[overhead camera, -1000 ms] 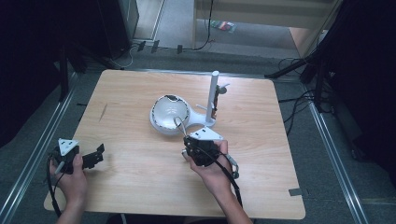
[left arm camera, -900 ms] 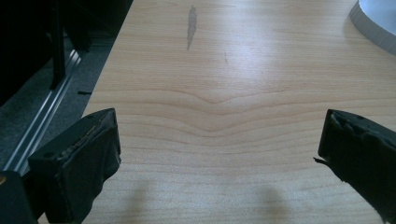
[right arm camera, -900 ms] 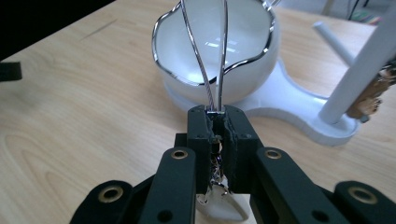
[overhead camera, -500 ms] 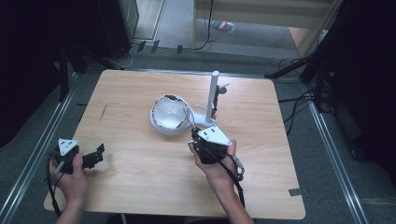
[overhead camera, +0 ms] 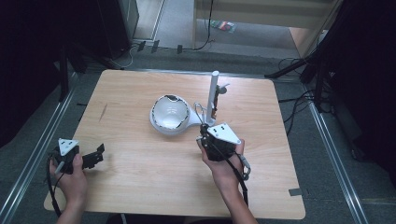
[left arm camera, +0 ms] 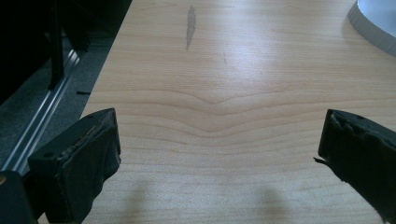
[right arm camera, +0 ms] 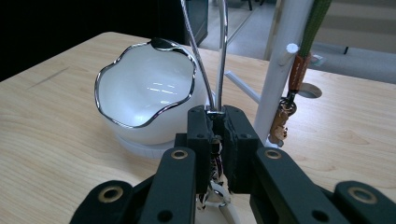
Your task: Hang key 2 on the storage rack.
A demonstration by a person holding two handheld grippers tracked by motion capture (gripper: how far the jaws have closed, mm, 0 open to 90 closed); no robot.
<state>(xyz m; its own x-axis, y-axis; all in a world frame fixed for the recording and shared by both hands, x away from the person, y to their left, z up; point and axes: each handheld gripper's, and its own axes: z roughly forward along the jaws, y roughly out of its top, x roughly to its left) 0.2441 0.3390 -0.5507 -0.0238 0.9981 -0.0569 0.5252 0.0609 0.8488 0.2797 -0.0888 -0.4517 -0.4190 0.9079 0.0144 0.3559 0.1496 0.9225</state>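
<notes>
The metal wire loop [right arm camera: 215, 51] rises between my right tongs [right arm camera: 218, 122], whose jaws are clamped tight on its lower end, just in front of the white bowl [right arm camera: 145, 95] with the wavy silver rim. The white stand [right arm camera: 285, 60] is just beside it, a brown tassel [right arm camera: 286, 109] hanging off it. My left tongs [overhead camera: 95, 156] sit wide apart and hold nothing, well off near the worktop's [overhead camera: 140, 186] left edge.
</notes>
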